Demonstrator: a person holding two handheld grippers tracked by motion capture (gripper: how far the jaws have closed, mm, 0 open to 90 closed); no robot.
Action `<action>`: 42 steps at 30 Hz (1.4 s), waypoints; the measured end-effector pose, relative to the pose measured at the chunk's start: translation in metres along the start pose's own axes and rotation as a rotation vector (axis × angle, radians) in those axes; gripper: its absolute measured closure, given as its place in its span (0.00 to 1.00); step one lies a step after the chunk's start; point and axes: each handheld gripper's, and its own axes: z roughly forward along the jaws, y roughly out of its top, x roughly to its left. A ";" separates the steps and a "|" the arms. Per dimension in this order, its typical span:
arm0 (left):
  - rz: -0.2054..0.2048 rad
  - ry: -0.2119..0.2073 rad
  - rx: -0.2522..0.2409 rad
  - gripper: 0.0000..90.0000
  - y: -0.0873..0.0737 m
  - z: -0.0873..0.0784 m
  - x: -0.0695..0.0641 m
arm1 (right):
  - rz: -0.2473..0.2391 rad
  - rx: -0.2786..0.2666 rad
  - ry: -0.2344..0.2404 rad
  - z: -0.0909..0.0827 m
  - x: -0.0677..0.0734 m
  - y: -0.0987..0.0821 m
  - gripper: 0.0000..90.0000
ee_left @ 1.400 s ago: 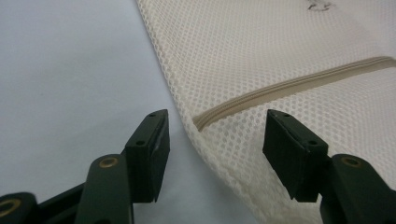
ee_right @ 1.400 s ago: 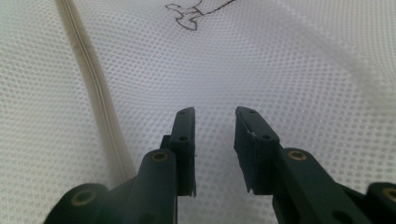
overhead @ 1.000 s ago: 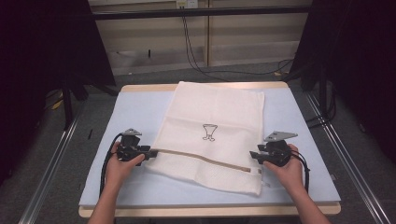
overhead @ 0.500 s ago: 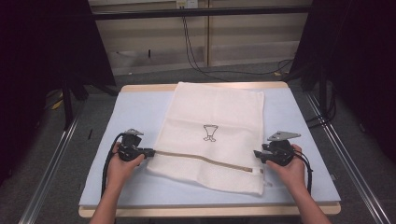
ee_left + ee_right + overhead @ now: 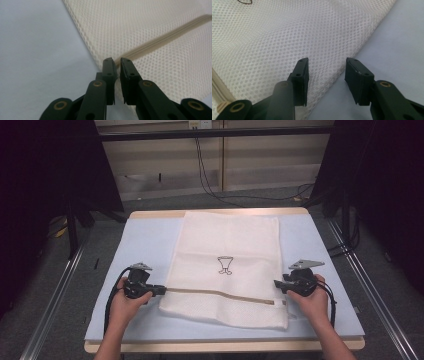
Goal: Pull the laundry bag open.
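Your left gripper (image 5: 117,62) pinches the zipper (image 5: 220,293) end; your right gripper (image 5: 327,67) gapes beside the mesh bag (image 5: 227,245), zipper seemingly not yet opened

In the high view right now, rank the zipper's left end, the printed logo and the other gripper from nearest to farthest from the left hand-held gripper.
1. Zipper's left end, at the left hand-held gripper.
2. Logo, bag centre.
3. Right hand-held gripper, bag's far edge.

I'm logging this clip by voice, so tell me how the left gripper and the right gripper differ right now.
The left gripper has its jaws nearly closed at the mesh bag's left edge, right by the tan zipper end; the right gripper has its jaws wide apart, straddling the bag's right edge. Both sit low at the bag's near end, each held in a hand.
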 end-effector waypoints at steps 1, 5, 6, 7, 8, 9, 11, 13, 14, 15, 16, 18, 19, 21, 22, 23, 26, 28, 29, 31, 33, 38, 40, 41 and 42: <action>-0.001 0.045 -0.029 0.80 0.002 0.000 0.000 | -0.001 -0.004 0.003 0.001 0.000 0.000 0.63; -0.041 0.066 -0.065 0.68 0.011 0.015 0.008 | -0.001 -0.001 0.012 0.002 0.000 0.000 0.63; -0.032 0.086 -0.060 0.67 0.013 0.021 0.009 | -0.001 -0.002 0.013 0.002 0.000 0.000 0.64; -0.020 0.104 -0.040 0.65 0.015 0.027 0.011 | 0.003 0.002 0.013 0.002 0.000 0.000 0.65; -0.036 0.099 -0.045 0.64 0.016 0.031 0.011 | 0.003 -0.001 0.015 0.002 0.000 0.000 0.65; -0.045 0.102 -0.036 0.64 0.018 0.034 0.012 | 0.001 -0.001 0.017 0.002 0.000 0.000 0.66; -0.067 0.102 -0.048 0.65 0.021 0.037 0.010 | -0.008 -0.001 0.020 0.002 0.000 0.000 0.67; -0.062 0.118 -0.053 0.70 0.022 0.040 0.008 | -0.020 -0.012 0.015 0.003 0.001 0.000 0.70; -0.050 0.113 -0.037 0.72 0.023 0.040 0.007 | -0.012 -0.012 0.012 0.003 0.002 -0.001 0.71; -0.059 0.099 -0.035 0.76 0.023 0.040 0.006 | -0.012 -0.010 0.015 0.002 0.003 0.000 0.74; -0.078 0.094 -0.033 0.82 0.024 0.041 0.005 | -0.011 -0.009 0.015 0.003 0.003 0.000 0.76; -0.063 0.099 -0.018 0.90 0.025 0.041 0.003 | -0.008 -0.009 0.025 0.003 0.004 0.000 0.80; -0.060 0.105 -0.016 0.92 0.025 0.041 0.001 | -0.015 -0.012 0.029 0.003 0.004 0.001 0.85; -0.057 0.097 -0.003 0.94 0.025 0.040 -0.001 | -0.026 -0.014 0.029 0.004 0.003 0.001 0.87; -0.059 0.088 0.004 0.95 0.025 0.038 -0.002 | -0.016 -0.010 0.033 0.003 0.003 0.001 0.89; -0.054 0.096 0.005 0.96 0.025 0.037 -0.003 | -0.015 -0.015 0.034 0.004 0.002 0.001 0.90; -0.056 0.089 0.006 0.96 0.021 0.033 -0.006 | -0.011 -0.021 0.041 0.004 0.001 0.002 0.93; -0.054 0.080 0.017 0.96 0.018 0.029 -0.007 | -0.007 -0.018 0.040 0.004 0.002 0.003 0.94; -0.061 0.080 0.010 0.96 0.016 0.028 -0.007 | -0.017 -0.022 0.044 0.004 0.001 0.003 0.94; -0.062 0.071 0.017 0.96 0.014 0.025 -0.008 | -0.020 -0.022 0.041 0.005 0.002 0.004 0.94; -0.063 0.070 0.014 0.96 0.012 0.022 -0.008 | -0.024 -0.027 0.041 0.006 0.003 0.005 0.95; -0.076 0.077 0.019 0.96 0.008 0.018 -0.006 | -0.040 -0.029 0.038 0.010 0.004 0.011 0.96; -0.083 0.076 0.016 0.96 0.007 0.018 -0.006 | -0.040 -0.037 0.040 0.012 0.004 0.012 0.96; -0.077 0.081 0.020 0.96 0.007 0.018 -0.006 | -0.031 -0.040 0.043 0.013 0.004 0.013 0.96; -0.081 0.080 0.023 0.96 0.006 0.018 -0.006 | -0.028 -0.036 0.049 0.014 0.004 0.013 0.96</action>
